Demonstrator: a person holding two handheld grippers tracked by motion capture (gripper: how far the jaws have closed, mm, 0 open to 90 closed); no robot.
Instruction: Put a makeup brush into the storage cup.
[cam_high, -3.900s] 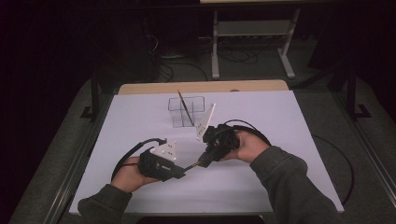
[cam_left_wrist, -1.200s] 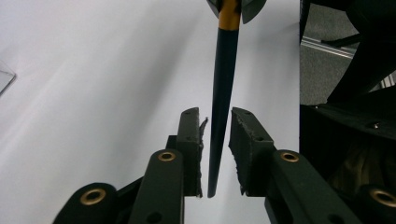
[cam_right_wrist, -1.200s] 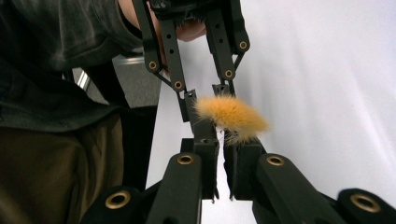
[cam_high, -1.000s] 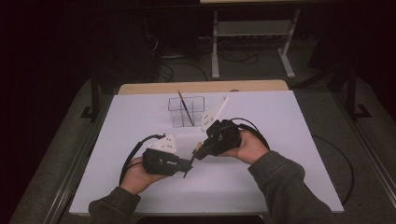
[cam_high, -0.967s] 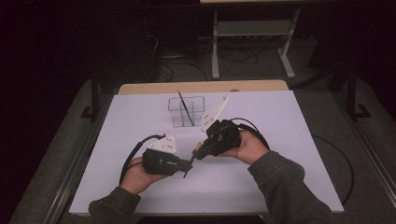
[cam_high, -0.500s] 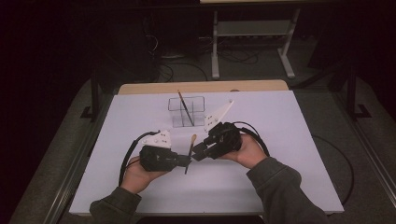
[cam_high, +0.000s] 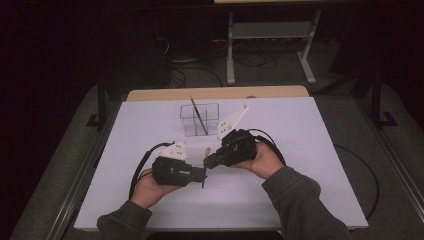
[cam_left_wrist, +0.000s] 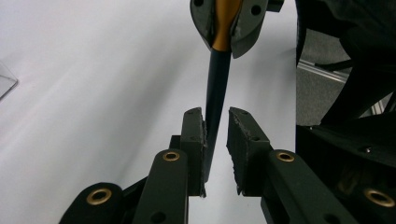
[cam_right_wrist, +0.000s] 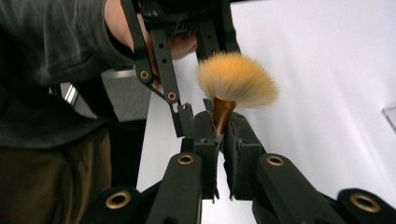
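Note:
A make-up brush (cam_right_wrist: 237, 79) with a fan of tan bristles, a gold ferrule and a dark handle (cam_left_wrist: 215, 88) hangs between the two grippers above the white table (cam_high: 310, 150). My right gripper (cam_right_wrist: 219, 123) has just closed and is shut on the ferrule, just below the bristles. My left gripper (cam_left_wrist: 215, 114) has just been opening. The handle stands between its jaws, against the left pad (cam_left_wrist: 194, 135), with a gap to the right pad. In the high view the grippers meet tip to tip at the table's middle, the left gripper (cam_high: 202, 175) below the right gripper (cam_high: 207, 162).
A clear plastic holder (cam_high: 207, 122) stands at the back middle of the table with another thin brush (cam_high: 195, 111) leaning in it. Cables loop from both grippers across the table. A metal stand (cam_high: 270, 35) is on the floor beyond.
Both hands have kept their place over the last second. The brush stays between the two grippers; it stands a little steeper than a second ago.

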